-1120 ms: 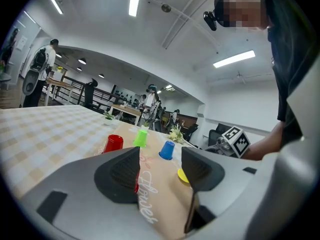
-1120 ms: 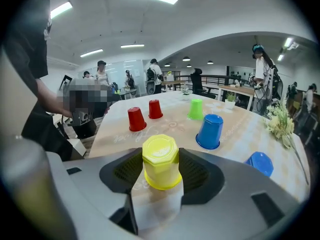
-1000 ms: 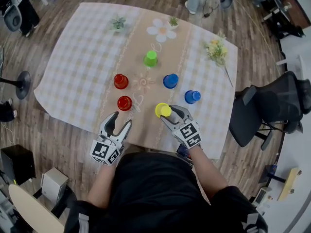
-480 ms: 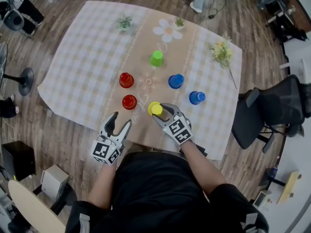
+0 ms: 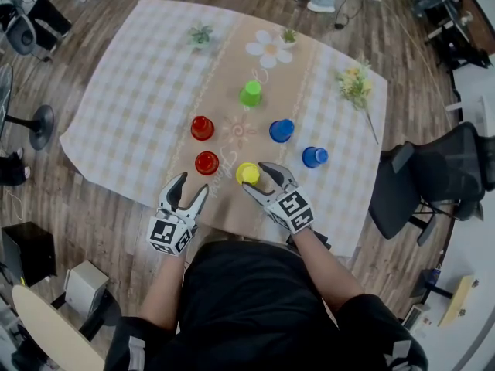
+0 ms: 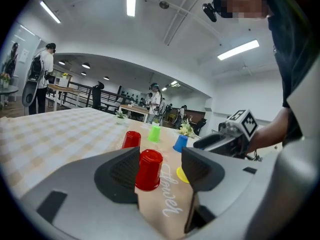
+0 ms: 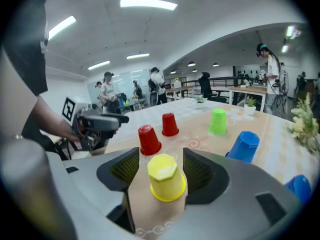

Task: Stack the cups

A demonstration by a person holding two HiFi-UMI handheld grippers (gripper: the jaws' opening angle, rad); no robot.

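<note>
Right gripper (image 5: 254, 175) is sitting around the yellow cup (image 5: 247, 173), which is standing mouth-down on the tan runner (image 5: 228, 207), close to the near edge of the checked tablecloth (image 5: 131, 91). Its jaws have just been opening. In the right gripper view they're standing wide with the cup between them and a sliver of gap on each side, so the pads aren't pressing on it.

Left gripper (image 5: 192, 184) is hovering at the near edge, left of the right one, with its fingers spread apart and gripping nothing. The near red cup (image 5: 206, 162) is showing up in its gap in the left gripper view, but it's sitting farther out on the table, clear of the pads.

The far red cup (image 5: 202, 127) is standing just beyond that one. On the right side, the left blue cup (image 5: 281, 131) is sitting beyond the yellow one, and the right blue cup (image 5: 314, 157) is standing closer to the right edge. The green cup (image 5: 250, 93) is sitting farthest out, in the middle of the runner.

All six are resting upside down, each apart from the others, and none is sitting on another yet.
</note>
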